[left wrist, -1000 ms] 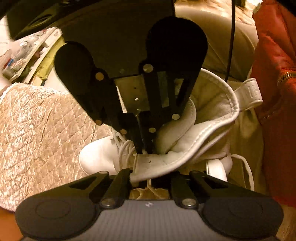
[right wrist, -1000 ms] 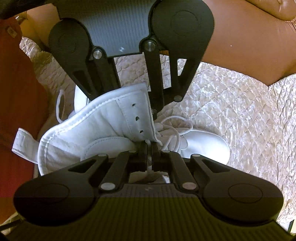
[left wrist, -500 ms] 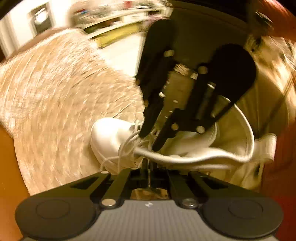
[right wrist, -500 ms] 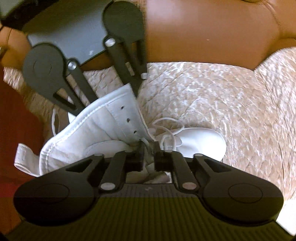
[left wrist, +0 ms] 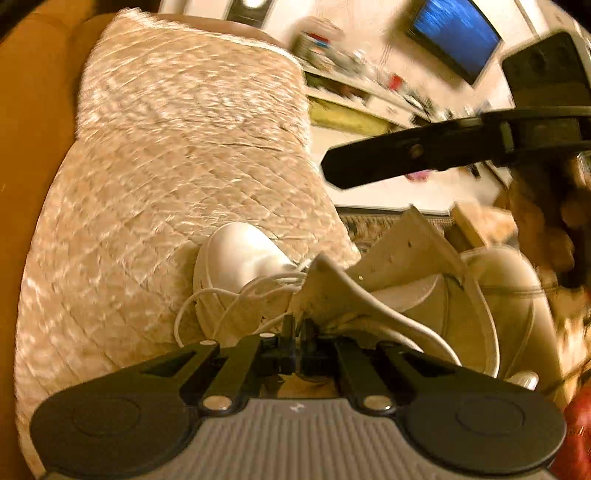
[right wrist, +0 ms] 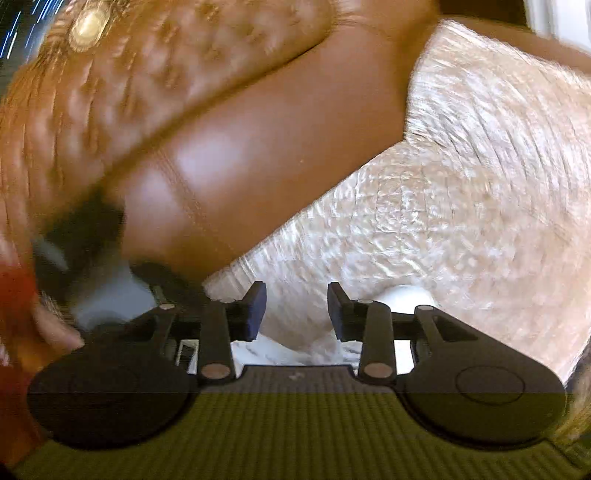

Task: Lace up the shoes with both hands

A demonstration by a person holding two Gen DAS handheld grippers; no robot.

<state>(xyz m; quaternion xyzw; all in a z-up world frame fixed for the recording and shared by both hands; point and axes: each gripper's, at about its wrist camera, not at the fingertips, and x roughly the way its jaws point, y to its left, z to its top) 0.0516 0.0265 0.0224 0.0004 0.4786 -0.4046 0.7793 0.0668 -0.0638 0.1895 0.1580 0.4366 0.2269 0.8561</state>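
Observation:
A white high-top shoe [left wrist: 240,258] lies on its side on a quilted beige cover [left wrist: 166,184], toe pointing away, with its eyelet flaps [left wrist: 402,254] spread open. Loose white laces [left wrist: 221,299] loop beside the tongue. My left gripper [left wrist: 295,328] is shut at the base of the flaps, with a lace strand running into its fingers. The right gripper's black body [left wrist: 424,155] hangs edge-on above the shoe. In the blurred right wrist view, my right gripper [right wrist: 295,314] stands open with nothing between its fingers. Only the shoe's toe [right wrist: 404,295] and a white patch show below it.
The quilted cover [right wrist: 443,203] lies over a brown leather sofa [right wrist: 240,166]. A floor, a low shelf with clutter [left wrist: 351,85] and a lit screen [left wrist: 454,29] are beyond the sofa's edge. A red sleeve [left wrist: 580,443] is at the lower right.
The right gripper has opened, let go of the shoe and lifted away from it. The left gripper stayed shut while its view swung toward the room.

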